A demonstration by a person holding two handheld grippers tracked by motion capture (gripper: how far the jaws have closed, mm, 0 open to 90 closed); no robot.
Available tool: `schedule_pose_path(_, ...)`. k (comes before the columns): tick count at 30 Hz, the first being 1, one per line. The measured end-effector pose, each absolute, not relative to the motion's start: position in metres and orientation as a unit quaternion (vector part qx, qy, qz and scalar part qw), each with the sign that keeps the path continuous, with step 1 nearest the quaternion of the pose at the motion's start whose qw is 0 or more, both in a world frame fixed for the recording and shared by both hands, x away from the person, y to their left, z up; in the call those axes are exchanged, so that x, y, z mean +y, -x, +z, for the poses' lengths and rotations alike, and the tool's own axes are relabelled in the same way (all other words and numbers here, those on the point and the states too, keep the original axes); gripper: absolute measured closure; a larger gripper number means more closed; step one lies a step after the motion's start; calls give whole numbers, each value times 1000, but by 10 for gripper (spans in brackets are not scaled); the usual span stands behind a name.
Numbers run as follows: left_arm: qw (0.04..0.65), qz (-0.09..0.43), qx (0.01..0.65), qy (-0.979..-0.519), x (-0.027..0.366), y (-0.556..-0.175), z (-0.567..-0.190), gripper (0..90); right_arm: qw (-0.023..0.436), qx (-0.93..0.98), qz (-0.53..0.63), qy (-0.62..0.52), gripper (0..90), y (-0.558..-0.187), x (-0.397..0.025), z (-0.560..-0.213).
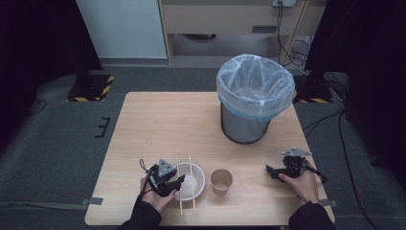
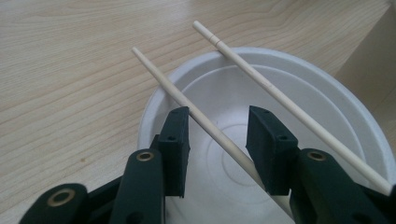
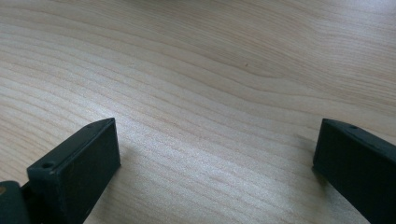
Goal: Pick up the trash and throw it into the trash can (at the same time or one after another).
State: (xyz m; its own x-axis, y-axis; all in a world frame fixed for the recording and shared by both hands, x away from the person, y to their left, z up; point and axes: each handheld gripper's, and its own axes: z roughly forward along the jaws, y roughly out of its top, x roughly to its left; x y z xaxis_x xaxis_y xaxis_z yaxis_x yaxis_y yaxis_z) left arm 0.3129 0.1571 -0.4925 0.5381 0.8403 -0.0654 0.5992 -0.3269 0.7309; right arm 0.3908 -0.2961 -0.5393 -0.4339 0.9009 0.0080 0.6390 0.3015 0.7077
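1. While my left hand-held gripper (image 2: 217, 133) hangs low over the white bowl (image 2: 336, 100), its jaws stand apart, and one wooden chopstick (image 2: 163, 79) runs between them.
2. That chopstick passes closer to the jaw at the right of the left gripper view and slips behind it near the bottom; whether it touches that jaw, I cannot tell.
3. Neither jaw is clamped on it.
4. The second chopstick (image 2: 280, 98) lies outside the jaws, just beyond the right one, roughly parallel to the first.
5. Both chopsticks rest across the rim of the bowl, with their far tips jutting past the rim over the counter (image 2: 70, 70).
6. From the high view, the bowl (image 1: 198, 173) sits near the front edge of the counter, with my left hand-held gripper (image 1: 176, 181) at its left rim.
7. A brown paper cup (image 1: 221, 181) stands just beside the bowl on its right.
8. My right hand-held gripper (image 3: 215, 154) rests well apart from the bowl at the counter's right side, jaws wide apart with bare wood between them.
9. A lined waste bin (image 1: 253, 96) stands farther back on the counter.
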Motion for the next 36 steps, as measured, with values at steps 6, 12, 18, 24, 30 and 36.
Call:
schedule_pose_path(6,359,168,455,-797,158,-315,-493,641,201,781,326,-493,8,-391,-296,-539)
schedule_pose_path(12,353,168,457,-799,158,-317,-493,698,201,782,326,-492,9,-391,-296,-539)
schedule_pose_path(18,345,163,458,-803,159,-317,-493,756,201,783,326,-491,9,-391,-296,-539)
schedule_pose_path(24,340,162,458,-805,159,-317,-493,803,201,783,326,-491,9,-391,-296,-539)
schedule_pose_path(30,339,160,458,-806,159,-316,-491,848,200,783,327,-490,9,-391,-296,-539)
schedule_pose_path(36,339,157,457,-807,159,-316,-490,849,200,783,327,-490,9,-391,-296,-539)
